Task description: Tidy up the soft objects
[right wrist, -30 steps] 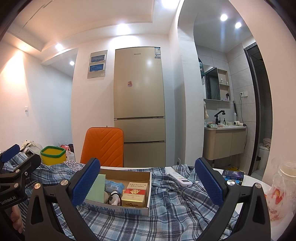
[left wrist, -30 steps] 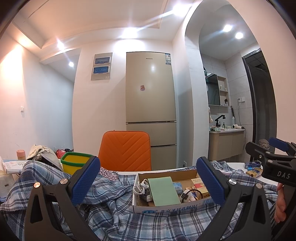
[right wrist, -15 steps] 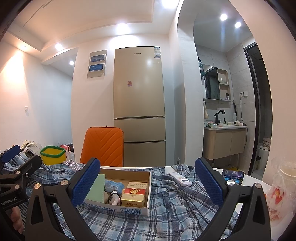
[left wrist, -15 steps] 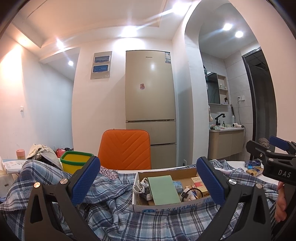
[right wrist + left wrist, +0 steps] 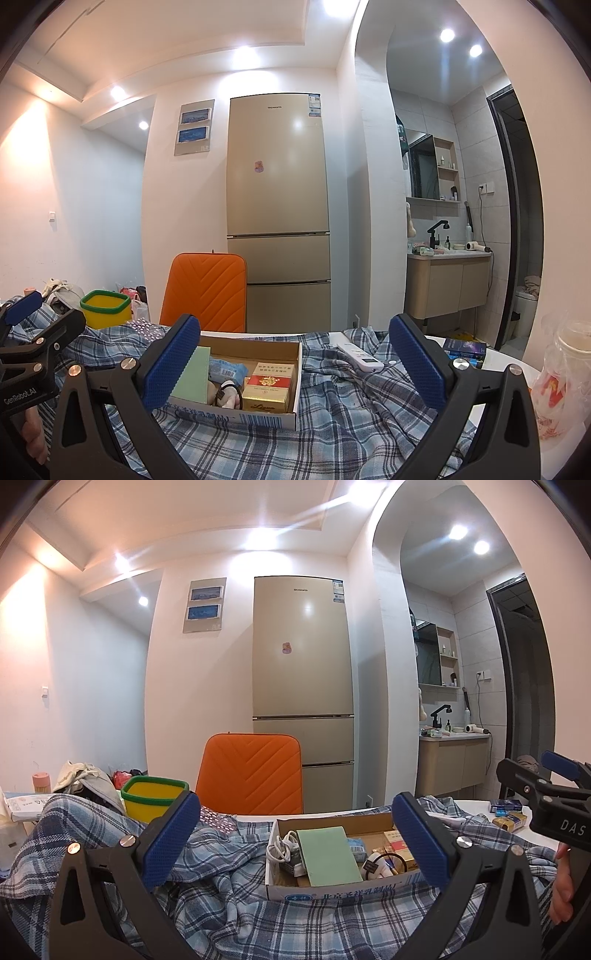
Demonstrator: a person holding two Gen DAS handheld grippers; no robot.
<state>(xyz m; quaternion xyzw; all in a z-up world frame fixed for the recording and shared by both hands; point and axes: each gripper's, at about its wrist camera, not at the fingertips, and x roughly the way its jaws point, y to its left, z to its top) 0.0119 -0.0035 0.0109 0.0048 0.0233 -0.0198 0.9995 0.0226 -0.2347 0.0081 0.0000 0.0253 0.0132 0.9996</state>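
A tall gold fridge stands at the back wall, and an orange chair sits in front of it. Nearer is the table, and spread over most of it is the big thing for this job: a blue checked cloth (it looks like a shirt or a thin blanket, I cannot tell which). It is rumpled and bunched up high on the left side.

A cardboard box sits right on top of the cloth, full of small hard things. A white remote lies on the cloth too.

The cloth looks soft, light and floppy. It will sag and slide when it is lifted, so a thick fold or an edge is the best place to pinch. The box should probably come off first, or it may tip.

The left gripper has its blue fingers wide apart and holds nothing. The right gripper is spread wide as well, with nothing in it. Both hang just above the cloth, not touching it.
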